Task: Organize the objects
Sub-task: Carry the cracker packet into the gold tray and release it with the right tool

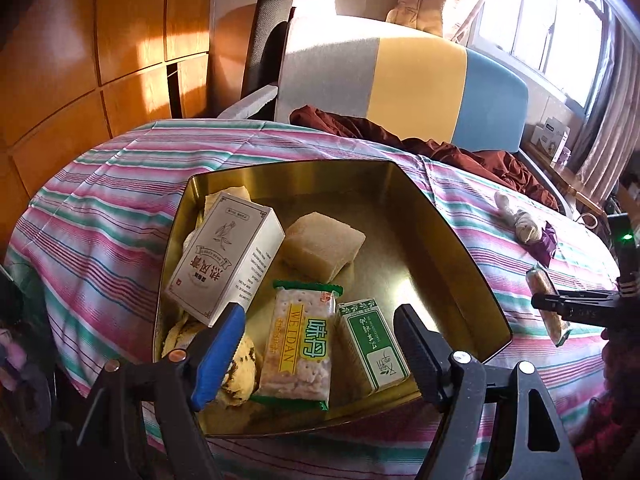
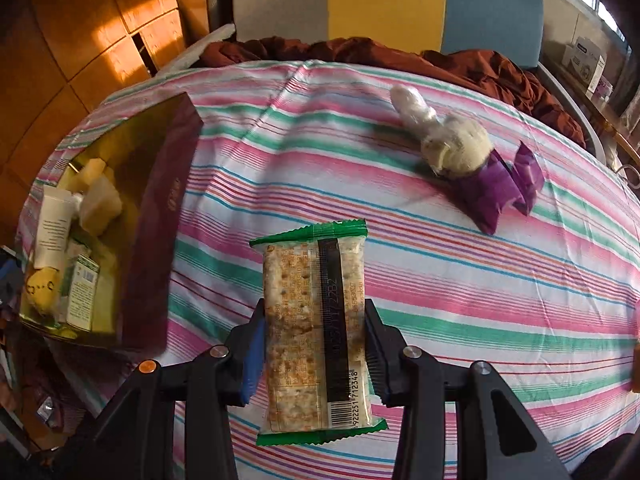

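A gold-lined tin box [image 1: 448, 216] sits on the striped cloth; it shows at the left in the right wrist view [image 2: 160, 216]. Inside lie a white carton [image 1: 226, 256], a pale wrapped block [image 1: 324, 246], a cracker pack [image 1: 298, 344], a green-and-white carton [image 1: 374, 346] and a yellow bun [image 1: 240, 368]. My left gripper [image 1: 320, 344] hangs open and empty over the box's near end. My right gripper [image 2: 316, 348] is shut on a second cracker pack [image 2: 316, 332] above the cloth, right of the box; that pack also shows at the far right in the left wrist view [image 1: 546, 304].
A white wrapped bundle [image 2: 444, 136] and a purple wrapper [image 2: 496, 188] lie on the cloth at the far right. A dark red cloth [image 2: 440, 64] is bunched at the back edge before a grey-yellow-blue chair back [image 1: 400, 68]. Wooden cabinets [image 1: 80, 48] stand at left.
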